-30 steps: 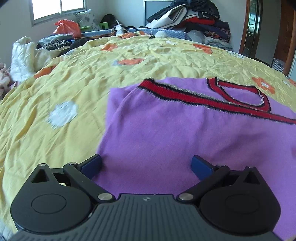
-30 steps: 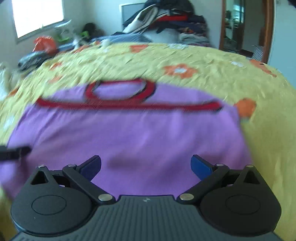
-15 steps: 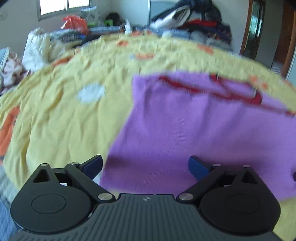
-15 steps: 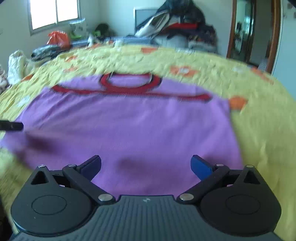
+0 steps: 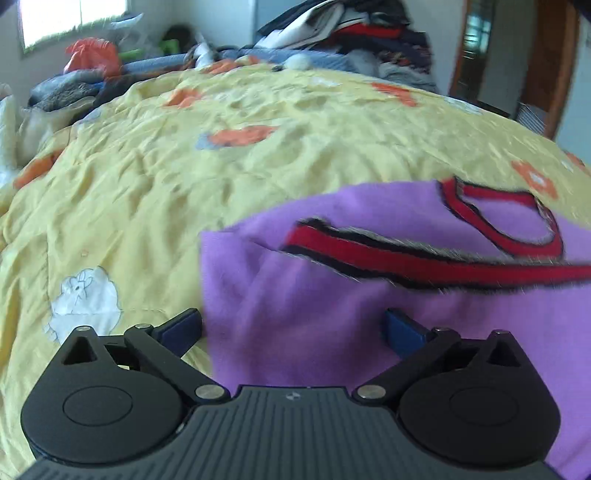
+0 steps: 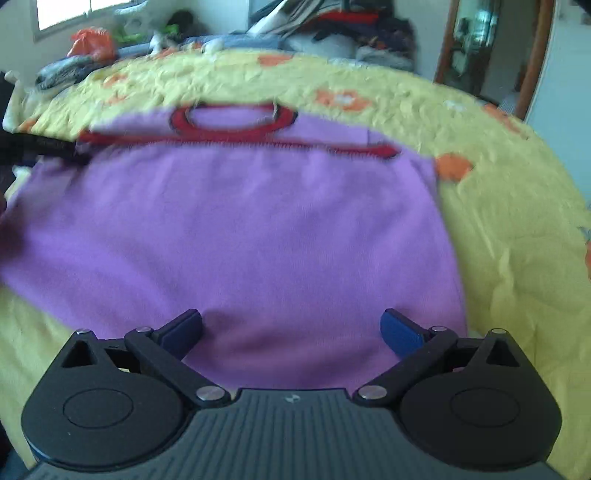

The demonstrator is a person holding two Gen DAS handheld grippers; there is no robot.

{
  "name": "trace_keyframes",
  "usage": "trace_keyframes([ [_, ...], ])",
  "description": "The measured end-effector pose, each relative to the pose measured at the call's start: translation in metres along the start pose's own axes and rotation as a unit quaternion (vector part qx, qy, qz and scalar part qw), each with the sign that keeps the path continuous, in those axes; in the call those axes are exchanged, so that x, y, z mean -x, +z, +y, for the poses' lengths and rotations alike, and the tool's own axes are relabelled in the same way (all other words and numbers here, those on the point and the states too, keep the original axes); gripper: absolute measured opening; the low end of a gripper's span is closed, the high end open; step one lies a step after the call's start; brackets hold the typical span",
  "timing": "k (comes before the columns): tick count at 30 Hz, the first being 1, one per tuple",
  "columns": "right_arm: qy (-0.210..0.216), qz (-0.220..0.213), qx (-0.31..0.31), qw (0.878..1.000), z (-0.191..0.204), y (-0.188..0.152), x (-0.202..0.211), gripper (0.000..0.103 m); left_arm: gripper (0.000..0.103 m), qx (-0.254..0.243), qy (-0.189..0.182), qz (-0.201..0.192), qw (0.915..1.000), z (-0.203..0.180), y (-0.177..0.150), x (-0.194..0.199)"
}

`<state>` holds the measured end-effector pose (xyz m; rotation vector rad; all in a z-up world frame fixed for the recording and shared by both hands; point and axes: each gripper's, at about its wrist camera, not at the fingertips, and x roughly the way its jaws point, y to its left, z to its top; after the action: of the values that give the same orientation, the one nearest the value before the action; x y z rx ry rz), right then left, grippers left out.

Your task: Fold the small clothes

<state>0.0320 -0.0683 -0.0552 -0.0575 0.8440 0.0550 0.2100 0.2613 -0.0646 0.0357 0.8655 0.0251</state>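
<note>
Both grippers stand with their blue pads spread wide and nothing between them. From the left wrist view, the left gripper (image 5: pixel 293 328) sits at the bottom of the frame over the near left edge of the purple sweater (image 5: pixel 369 306), its left pad (image 5: pixel 181 328) over the yellow bedspread (image 5: pixel 147 184) and its right pad over purple cloth. Compared with half a second ago, the sweater's red collar and stripe sit lower and farther right in this frame, and a fold shows near the shoulder. From the right wrist view, the right gripper (image 6: pixel 291 328) hangs over the sweater's (image 6: pixel 258 240) near hem, the garment spread flat across the middle of the frame and closer than before. A clothes pile (image 5: pixel 351 33) fills the upper centre.
</note>
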Motion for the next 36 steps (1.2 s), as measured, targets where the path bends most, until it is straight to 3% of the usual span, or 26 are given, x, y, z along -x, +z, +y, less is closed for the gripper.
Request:
trace_keyframes([
  [1, 0.025, -0.015, -0.001, 1.0, 0.011, 0.004, 0.003, 0.103, 0.097, 0.001, -0.002, -0.005, 1.0, 0.0, -0.002, 0.011],
  [5, 0.111, -0.028, -0.007, 0.993, 0.08, 0.016, -0.006, 0.103, 0.1, 0.005, -0.036, -0.028, 0.999, -0.002, -0.025, 0.058],
  [8, 0.105, -0.044, 0.039, 0.993, 0.144, 0.017, -0.02, 0.103, 0.101, 0.015, -0.048, -0.024, 0.9985, -0.006, -0.025, 0.065],
  [10, 0.055, -0.038, 0.072, 0.995, 0.173, 0.005, -0.028, 0.103, 0.101, 0.012, -0.054, -0.017, 0.9983, -0.009, -0.021, 0.061],
  [13, 0.062, -0.04, 0.076, 0.994, 0.173, -0.01, -0.019, 0.103, 0.101, -0.013, -0.047, -0.012, 0.9987, -0.019, -0.02, 0.052],
  [18, 0.094, -0.026, 0.074, 0.992, 0.152, 0.0, -0.006, 0.103, 0.101, -0.017, -0.058, -0.011, 0.9981, -0.026, -0.027, 0.049],
  [20, 0.066, -0.052, 0.054, 0.995, 0.121, 0.001, 0.001, 0.103, 0.101, -0.015, -0.056, -0.017, 0.9982, -0.024, -0.035, 0.056],
  [26, -0.006, -0.046, -0.028, 0.999, -0.006, 0.03, -0.023, 0.103, 0.102, -0.022, -0.046, -0.005, 0.9987, -0.018, -0.077, 0.063],
  [28, 0.02, -0.032, -0.063, 0.997, -0.039, 0.041, -0.04, 0.103, 0.103, -0.02, -0.048, -0.021, 0.9984, -0.015, -0.089, 0.063],
  [30, -0.009, -0.013, -0.041, 0.999, -0.048, 0.045, -0.056, 0.103, 0.103, -0.018, -0.043, -0.024, 0.9986, -0.017, -0.09, 0.063],
  [31, -0.025, -0.026, -0.018, 0.999, -0.05, 0.045, -0.06, 0.103, 0.103, -0.014, -0.041, -0.02, 0.9989, -0.018, -0.089, 0.063],
  [33, -0.015, -0.023, -0.062, 0.998, -0.063, 0.046, -0.061, 0.103, 0.103, -0.009, -0.036, -0.014, 0.9992, -0.019, -0.086, 0.062],
  [36, -0.046, -0.027, -0.07, 0.996, -0.055, 0.045, -0.049, 0.103, 0.103, -0.006, -0.032, -0.01, 0.9994, -0.02, -0.085, 0.063],
])
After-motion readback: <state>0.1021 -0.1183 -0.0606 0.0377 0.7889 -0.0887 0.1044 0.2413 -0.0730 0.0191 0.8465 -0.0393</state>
